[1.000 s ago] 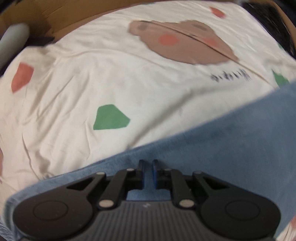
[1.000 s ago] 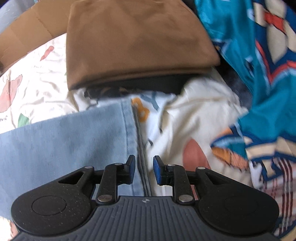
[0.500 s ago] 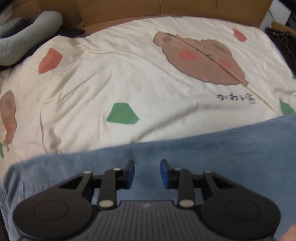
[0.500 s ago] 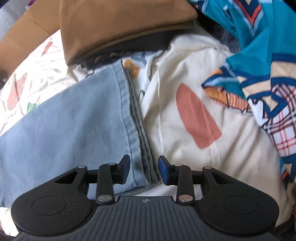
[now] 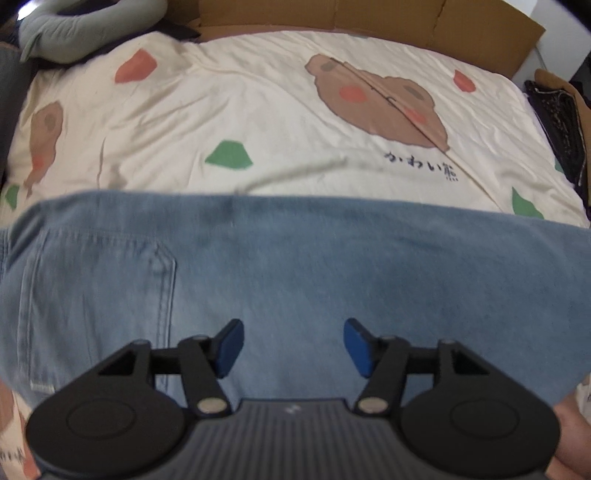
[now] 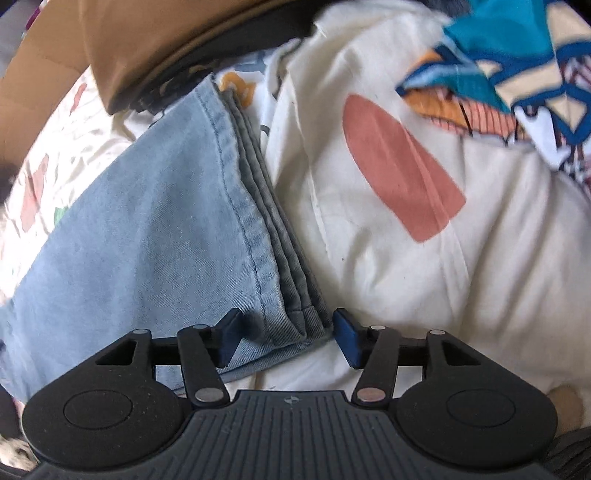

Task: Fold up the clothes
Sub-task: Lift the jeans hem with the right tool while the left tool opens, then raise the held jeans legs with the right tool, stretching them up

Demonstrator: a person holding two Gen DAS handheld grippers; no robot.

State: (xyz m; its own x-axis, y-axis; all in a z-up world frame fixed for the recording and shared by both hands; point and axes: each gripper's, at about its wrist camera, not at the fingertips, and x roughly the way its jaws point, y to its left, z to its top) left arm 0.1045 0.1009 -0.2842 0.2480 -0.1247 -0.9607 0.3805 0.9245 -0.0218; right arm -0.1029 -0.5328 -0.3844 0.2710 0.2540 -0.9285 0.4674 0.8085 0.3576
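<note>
Light blue jeans (image 5: 295,266) lie folded flat across a cream bedspread (image 5: 258,110), a back pocket showing at the left. My left gripper (image 5: 293,347) hovers above the denim with its jaws opening and nothing between the blue pads. In the right wrist view the stacked hem ends of the jeans (image 6: 280,240) run up the middle. My right gripper (image 6: 286,338) is low over the hem corner, jaws opening, the hem edge lying between the pads without being pressed.
A folded brown garment (image 6: 155,40) on a dark one lies beyond the hems. A teal patterned cloth (image 6: 517,55) is bunched at the right. A grey cushion (image 5: 85,26) and cardboard (image 5: 369,14) border the bed's far side; a dark garment (image 5: 561,122) lies at its right edge.
Both grippers went from nearly shut to wide apart. The left one let go of the denim and lifted back, showing more jeans. The right one dropped toward the hem corner.
</note>
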